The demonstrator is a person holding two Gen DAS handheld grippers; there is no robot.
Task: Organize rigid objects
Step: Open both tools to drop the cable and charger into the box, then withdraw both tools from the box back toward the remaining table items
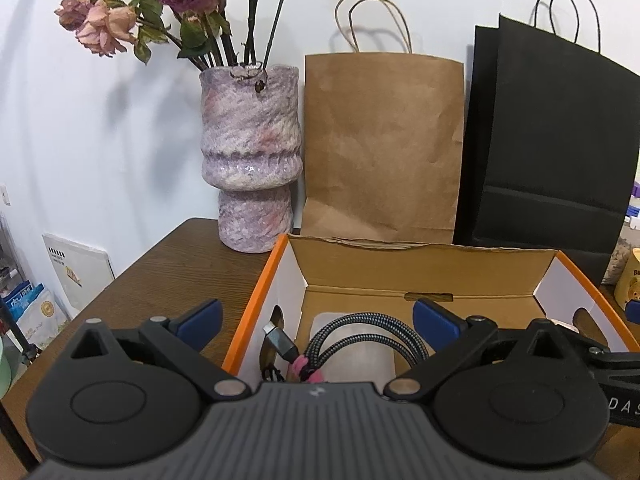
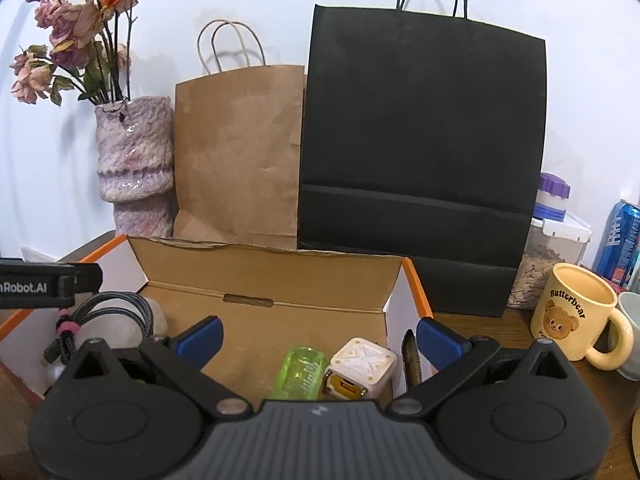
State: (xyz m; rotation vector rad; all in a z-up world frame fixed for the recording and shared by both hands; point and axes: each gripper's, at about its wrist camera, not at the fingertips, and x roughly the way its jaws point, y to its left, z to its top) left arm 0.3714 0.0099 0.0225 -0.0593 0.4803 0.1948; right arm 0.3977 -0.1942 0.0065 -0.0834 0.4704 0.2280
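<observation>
An open cardboard box with orange edges [image 1: 256,304] [image 2: 416,284] stands on the wooden table. Inside it lie a coiled braided cable with a pink tie [image 1: 360,332] [image 2: 116,312] on a whitish object [image 1: 360,356], a green translucent piece [image 2: 298,372] and a white cube-shaped charger [image 2: 360,368]. My left gripper [image 1: 316,320] is open and empty over the box's left end, above the cable. My right gripper [image 2: 318,336] is open and empty over the box's right end, above the green piece and cube.
A purple vase with dried roses [image 1: 250,152] [image 2: 134,160], a brown paper bag [image 1: 384,144] [image 2: 240,152] and a black paper bag [image 1: 552,140] [image 2: 420,152] stand behind the box. A yellow bear mug [image 2: 576,316], jars and a blue can [image 2: 620,236] stand at the right.
</observation>
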